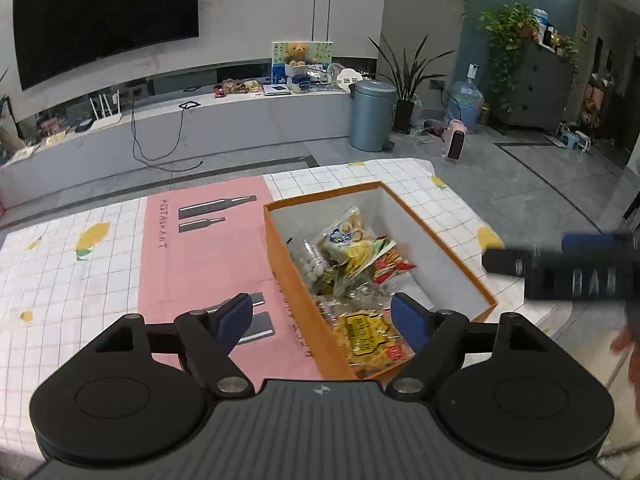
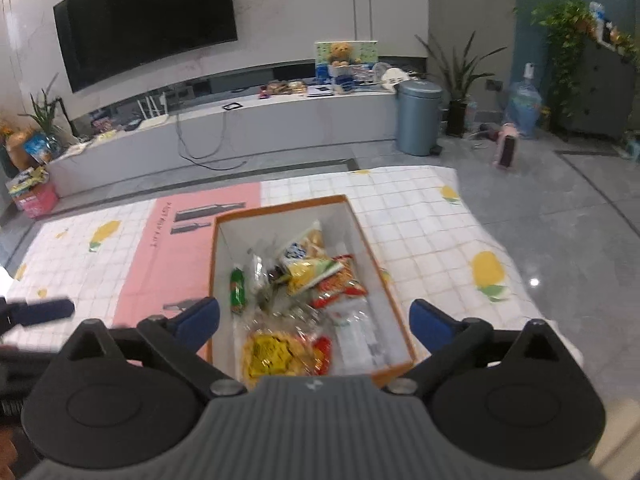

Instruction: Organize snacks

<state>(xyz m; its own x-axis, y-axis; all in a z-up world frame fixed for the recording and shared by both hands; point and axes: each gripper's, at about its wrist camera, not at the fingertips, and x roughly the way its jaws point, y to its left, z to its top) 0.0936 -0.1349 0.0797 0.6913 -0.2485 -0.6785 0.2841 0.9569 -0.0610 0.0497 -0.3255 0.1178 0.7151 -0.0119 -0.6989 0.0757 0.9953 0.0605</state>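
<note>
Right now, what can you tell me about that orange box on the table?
The orange box is a lidless rectangle that looks like cardboard, orange outside, white inside. It stands upright on the checked tablecloth, partly over a pink mat. Snack packets lie heaped inside. Neither claw touches it.

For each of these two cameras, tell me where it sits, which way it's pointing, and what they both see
Left wrist: sits on the left gripper, angled down at the orange box of snacks on the checked tablecloth; own open fingers show, plus the right gripper and a hand at right.
Right wrist: sits on the right gripper, looking down into the box; own open fingers show, left gripper at left.
Shared: box, tablecloth, television, bin.
</note>
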